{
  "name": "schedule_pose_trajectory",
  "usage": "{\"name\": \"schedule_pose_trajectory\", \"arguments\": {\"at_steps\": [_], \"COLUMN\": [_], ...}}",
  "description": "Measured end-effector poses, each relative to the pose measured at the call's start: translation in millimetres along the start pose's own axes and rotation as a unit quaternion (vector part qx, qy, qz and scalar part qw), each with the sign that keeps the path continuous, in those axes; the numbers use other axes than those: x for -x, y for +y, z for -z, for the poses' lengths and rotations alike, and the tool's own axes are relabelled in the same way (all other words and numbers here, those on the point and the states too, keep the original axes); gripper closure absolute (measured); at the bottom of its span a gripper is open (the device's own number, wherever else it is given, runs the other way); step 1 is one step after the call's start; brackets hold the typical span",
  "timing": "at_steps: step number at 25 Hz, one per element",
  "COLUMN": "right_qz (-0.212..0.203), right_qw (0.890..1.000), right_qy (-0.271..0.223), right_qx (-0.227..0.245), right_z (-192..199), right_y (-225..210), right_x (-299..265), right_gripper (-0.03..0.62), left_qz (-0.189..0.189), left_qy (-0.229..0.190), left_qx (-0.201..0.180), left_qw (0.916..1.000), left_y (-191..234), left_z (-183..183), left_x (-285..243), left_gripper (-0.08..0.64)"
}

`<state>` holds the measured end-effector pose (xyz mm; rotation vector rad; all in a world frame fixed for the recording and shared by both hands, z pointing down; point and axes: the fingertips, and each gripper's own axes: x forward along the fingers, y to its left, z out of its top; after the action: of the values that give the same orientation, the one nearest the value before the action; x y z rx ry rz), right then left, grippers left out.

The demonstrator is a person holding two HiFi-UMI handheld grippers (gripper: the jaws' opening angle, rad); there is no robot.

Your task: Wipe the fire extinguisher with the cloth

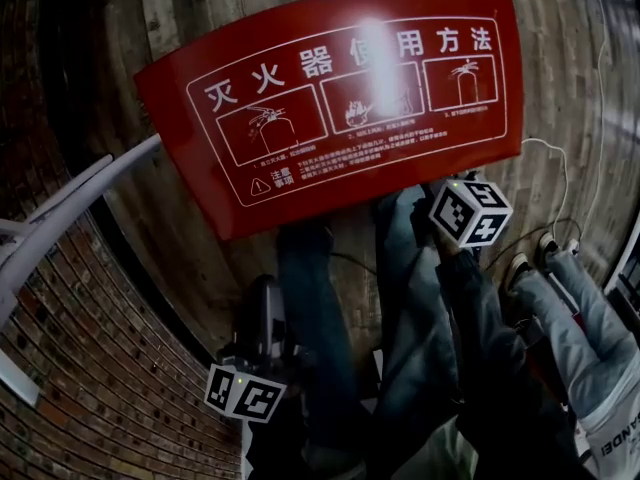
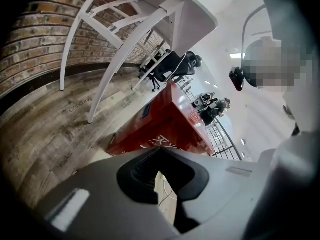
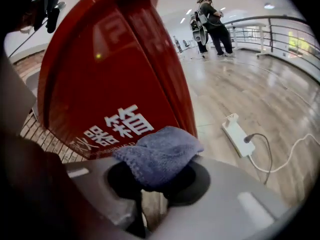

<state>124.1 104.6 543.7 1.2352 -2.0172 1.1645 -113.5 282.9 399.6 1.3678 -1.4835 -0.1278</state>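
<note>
Nearest to me, the right gripper (image 3: 160,181) has its jaws clamped on a bunched blue-grey terry cloth (image 3: 161,154), with a soft wad bulging out ahead of the tips. The cloth looks light and limp. It will fold under pressure rather than push back, so I judge the present hold across the gathered middle to be the right one, leaving a loose pad in front for wiping. The left gripper (image 2: 160,176) has its jaws together with nothing between them.

Just beyond the cloth stands the glossy red fire extinguisher cabinet with white lettering (image 3: 100,84) — no extinguisher itself shows in any view. Its panels look rigid and slick, so I expect the cloth to glide easily, and the box seems heavy enough not to shift.

Only the head view shows the cabinet's top, with its printed instruction diagrams and a bright glare. Only the right gripper view shows the lettered side face next to the cloth, a white power strip (image 3: 239,136) on the plank floor and, far off, people by a railing (image 3: 212,26). The left gripper view alone shows a white table frame (image 2: 125,39) against the brick wall (image 2: 35,44).
</note>
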Motion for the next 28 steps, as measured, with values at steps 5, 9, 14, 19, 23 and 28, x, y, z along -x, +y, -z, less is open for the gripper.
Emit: {"name": "schedule_pose_trajectory", "arguments": {"at_steps": [5, 9, 14, 19, 23, 28], "right_qz": [0.018, -0.070, -0.170, -0.130, -0.038, -0.037], "right_qw": [1.000, 0.997, 0.981, 0.979, 0.992, 0.994], "right_qy": [-0.012, 0.020, 0.058, 0.072, 0.073, 0.076], "right_qx": [-0.011, 0.002, 0.075, 0.141, 0.092, 0.067], "right_z": [31, 60, 87, 86, 76, 79], "right_y": [18, 98, 181, 139, 58, 61], "right_x": [-42, -64, -71, -74, -83, -85], "right_gripper": [0.509, 0.509, 0.509, 0.509, 0.509, 0.509], "left_qz": [-0.005, -0.011, -0.030, -0.019, 0.001, 0.016], "left_qy": [0.008, 0.015, 0.021, 0.029, 0.043, 0.044], "left_qx": [-0.002, -0.010, -0.016, -0.006, -0.016, -0.009], "left_qw": [1.0000, 0.9998, 0.9992, 0.9994, 0.9989, 0.9989], "left_y": [9, 20, 46, 66, 70, 78], "left_z": [4, 4, 6, 5, 6, 14], "left_x": [1, -1, -20, -55, -79, -86], "left_gripper": [0.560, 0.560, 0.560, 0.560, 0.560, 0.560]}}
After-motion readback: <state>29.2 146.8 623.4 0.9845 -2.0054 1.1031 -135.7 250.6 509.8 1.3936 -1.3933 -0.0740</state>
